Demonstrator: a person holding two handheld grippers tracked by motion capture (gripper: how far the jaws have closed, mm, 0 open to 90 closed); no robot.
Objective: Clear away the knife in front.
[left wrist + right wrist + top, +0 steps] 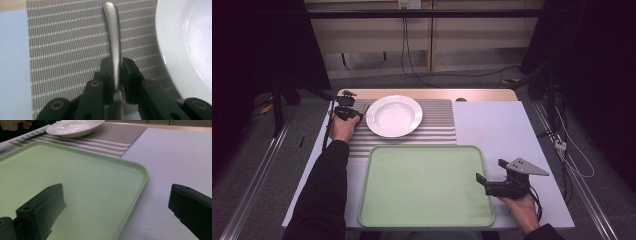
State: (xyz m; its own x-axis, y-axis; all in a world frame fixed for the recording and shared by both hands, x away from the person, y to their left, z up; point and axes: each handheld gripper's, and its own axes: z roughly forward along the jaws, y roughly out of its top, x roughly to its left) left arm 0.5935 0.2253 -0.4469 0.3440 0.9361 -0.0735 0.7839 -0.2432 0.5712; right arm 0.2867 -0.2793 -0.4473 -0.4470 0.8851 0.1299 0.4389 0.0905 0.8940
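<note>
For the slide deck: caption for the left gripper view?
Left tool clamps a metal utensil handle over the striped placemat, beside the white plate.

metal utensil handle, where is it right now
The metal utensil handle is clamped in the left tool, over the striped placemat just left of the white plate.

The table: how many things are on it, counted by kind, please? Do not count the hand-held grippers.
White plate: 1
Green tray: 1
Striped placemat: 1
Metal utensil handle, clamped in the left hand-held gripper: 1
Total: 4
</note>
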